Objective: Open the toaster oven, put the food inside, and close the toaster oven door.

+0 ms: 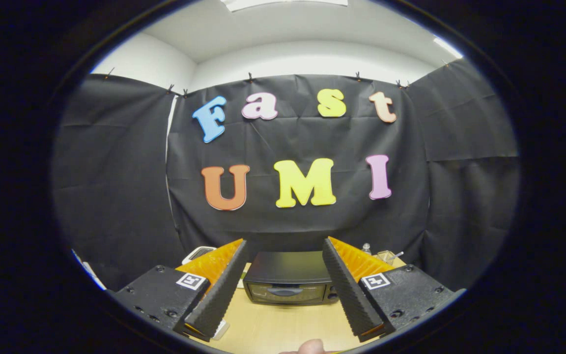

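A black toaster oven [288, 278] stands on the wooden table [273, 327] beyond my fingers, framed in the gap between them. Its glass door with a curved handle [284, 291] faces me and is closed. My gripper [284, 246] is open, high above the table and well back from the oven, with nothing between the fingers. A rounded pale thing [311, 347] shows at the table's near edge, between and below the fingers; I cannot tell what it is.
A white object [197, 253] lies on the table behind the left finger. A small bottle [366, 248] and a clear glass container [386, 256] stand behind the right finger. Black cloth walls close the booth on three sides.
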